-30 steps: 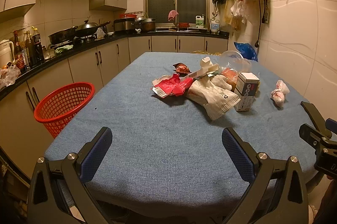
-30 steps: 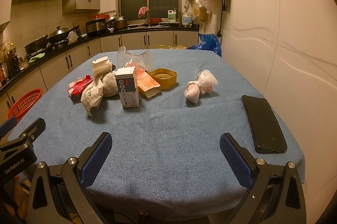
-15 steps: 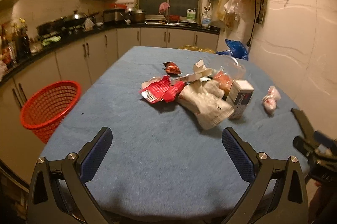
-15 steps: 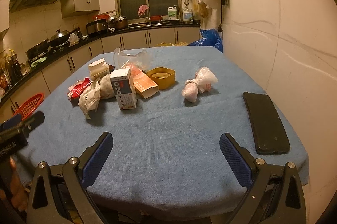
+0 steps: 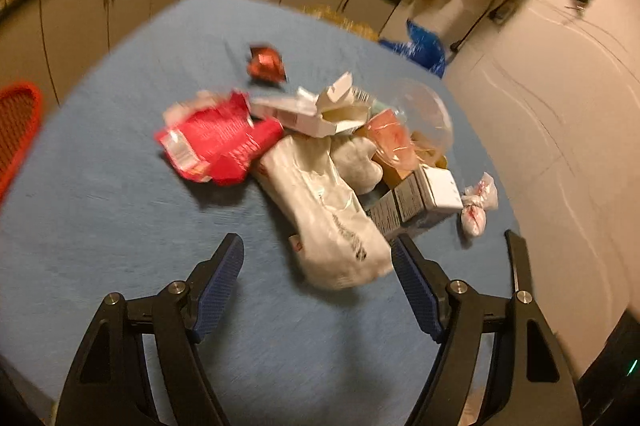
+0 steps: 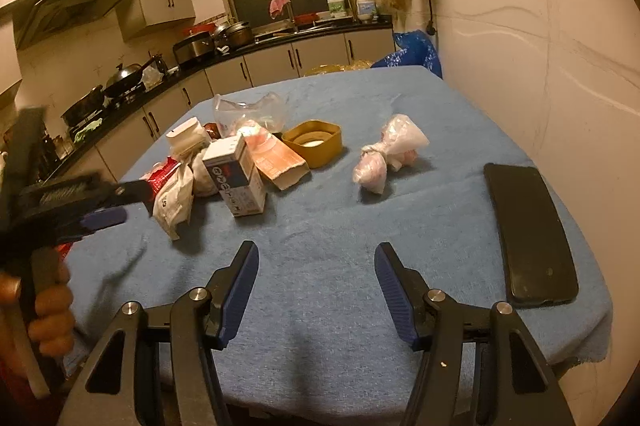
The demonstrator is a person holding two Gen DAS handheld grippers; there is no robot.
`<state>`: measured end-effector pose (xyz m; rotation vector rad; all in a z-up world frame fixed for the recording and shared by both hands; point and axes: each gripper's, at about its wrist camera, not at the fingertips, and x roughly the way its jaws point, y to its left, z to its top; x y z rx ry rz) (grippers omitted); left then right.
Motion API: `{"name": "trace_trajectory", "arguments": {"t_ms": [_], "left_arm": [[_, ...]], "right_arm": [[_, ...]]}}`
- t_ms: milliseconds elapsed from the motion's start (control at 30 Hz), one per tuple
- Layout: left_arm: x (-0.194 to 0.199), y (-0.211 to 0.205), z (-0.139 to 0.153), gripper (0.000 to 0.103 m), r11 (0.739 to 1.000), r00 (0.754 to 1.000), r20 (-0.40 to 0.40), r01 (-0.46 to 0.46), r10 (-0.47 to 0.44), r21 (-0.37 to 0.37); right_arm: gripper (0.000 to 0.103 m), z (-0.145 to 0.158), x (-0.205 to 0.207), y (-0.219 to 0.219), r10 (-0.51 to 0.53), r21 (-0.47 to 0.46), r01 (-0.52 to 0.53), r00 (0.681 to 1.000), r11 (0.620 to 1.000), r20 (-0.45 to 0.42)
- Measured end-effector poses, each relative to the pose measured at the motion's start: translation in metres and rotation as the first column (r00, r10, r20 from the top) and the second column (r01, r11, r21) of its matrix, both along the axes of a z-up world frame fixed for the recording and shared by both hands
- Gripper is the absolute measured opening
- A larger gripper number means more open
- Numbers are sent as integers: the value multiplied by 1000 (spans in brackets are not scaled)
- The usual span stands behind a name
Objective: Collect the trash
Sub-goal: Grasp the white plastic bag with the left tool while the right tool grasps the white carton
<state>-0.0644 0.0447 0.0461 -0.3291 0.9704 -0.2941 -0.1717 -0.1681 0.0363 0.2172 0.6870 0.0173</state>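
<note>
A heap of trash lies on the blue-covered table (image 6: 440, 114): a white paper bag (image 5: 320, 194), a red wrapper (image 5: 216, 138), a small red wrapper (image 5: 266, 64), an upright carton (image 6: 236, 178), an orange carton (image 6: 276, 158), clear plastic (image 6: 248, 110) and a knotted plastic bag (image 6: 384, 154). My left gripper (image 5: 317, 242) tilts down at the heap. Its jaws are closing, with the white bag's near end between them and the pads not pressing. My right gripper (image 6: 316, 248) hovers over bare cloth, its jaws closing on nothing.
A red basket (image 5: 16, 122) stands off the table's left side. A black phone (image 6: 528, 230) lies near the right edge by the wall. A brown tub (image 6: 316, 142) sits behind the cartons. A hand (image 6: 48, 310) holds the left gripper (image 6: 100, 202). Kitchen counters run along the left and back.
The left gripper has swung forward and tipped down onto the heap, so the white bag now lies between its fingers. Both grippers' jaws have narrowed. The right gripper has crept forward a little.
</note>
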Motion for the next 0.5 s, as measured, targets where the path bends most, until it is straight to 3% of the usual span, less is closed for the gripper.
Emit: {"name": "trace_trajectory", "arguments": {"t_ms": [267,300,333,400,500], "left_arm": [[43,-20,-21,74,1000,995,-95,5,-7,-13],[46,-23,-24,70,1000,995,-94,16,-17,-9],[47,-25,-26,58,1000,995,-94,17,-16,10],[48,-24,-29,45,1000,996,-88,17,-15,21],[41,-17,-30,43,999,998,-56,25,-24,20]], "right_arm": [[65,-3,0,-5,1,12,-1,1000,1000,-5],[65,-3,0,-6,3,13,-3,1000,1000,-5],[65,-3,0,-6,5,15,-5,1000,1000,-5],[65,-2,2,-6,10,19,-10,1000,1000,-2],[65,0,8,-4,32,23,-32,999,999,0]]}}
